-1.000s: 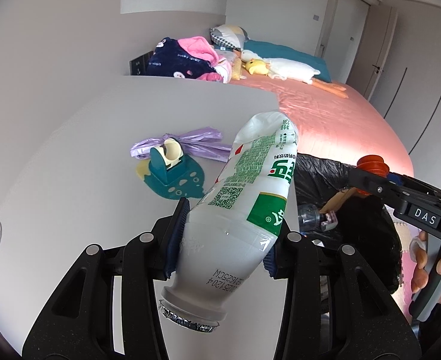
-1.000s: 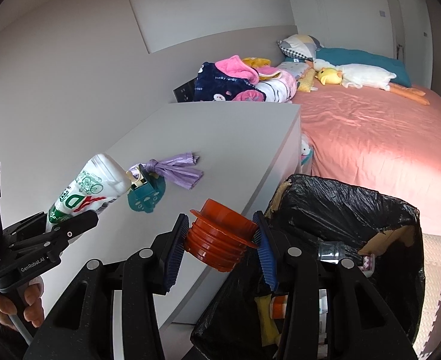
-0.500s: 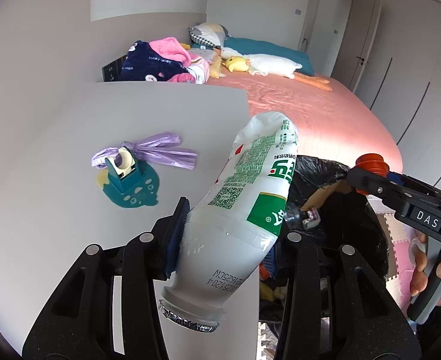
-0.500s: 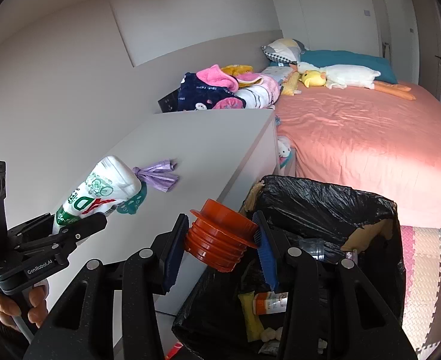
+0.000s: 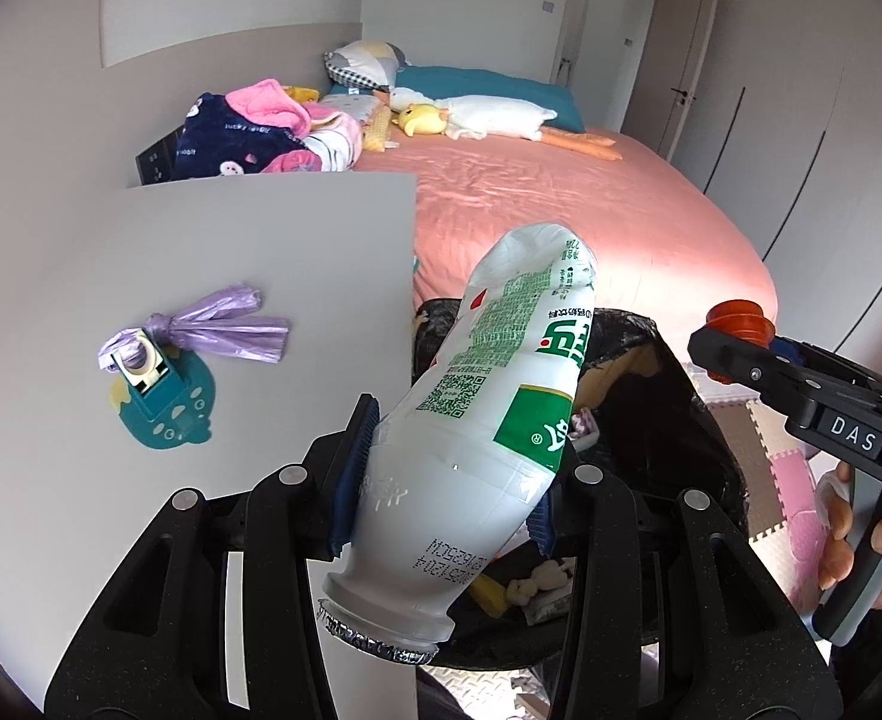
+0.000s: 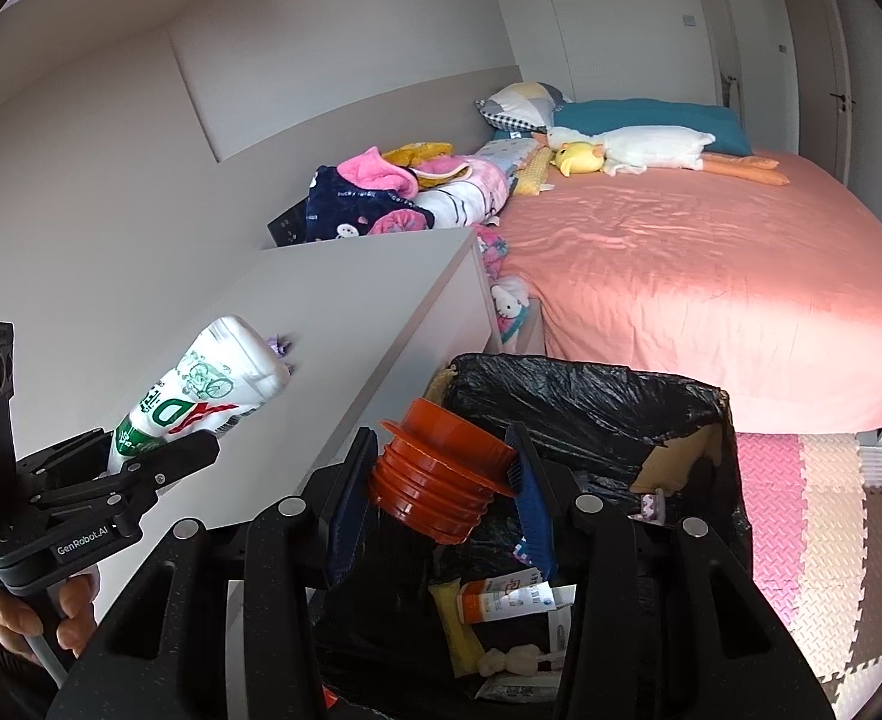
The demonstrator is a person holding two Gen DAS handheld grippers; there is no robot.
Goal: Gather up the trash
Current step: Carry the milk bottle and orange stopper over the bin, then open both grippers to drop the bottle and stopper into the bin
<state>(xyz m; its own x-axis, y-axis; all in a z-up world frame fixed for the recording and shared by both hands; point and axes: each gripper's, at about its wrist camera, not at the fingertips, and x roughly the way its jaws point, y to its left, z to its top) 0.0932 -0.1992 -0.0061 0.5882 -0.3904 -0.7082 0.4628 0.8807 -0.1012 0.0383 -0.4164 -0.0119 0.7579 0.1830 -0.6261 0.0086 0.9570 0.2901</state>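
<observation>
bin bag (image 6: 591, 402) nearer, bottle (image 5: 483, 420) gripped, cap (image 6: 441, 480) gripped

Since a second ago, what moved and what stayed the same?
Both tools carried their trash away from the grey table until they were over the black trash bag. The left tool still grips the white bottle; the right tool still grips the orange cap.

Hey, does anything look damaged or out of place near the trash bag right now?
Yes. The black trash bag is torn along its rim, so tan bin edge shows through. The white bottle in the left gripper is held mouth-down, its foil seal ragged.
</observation>
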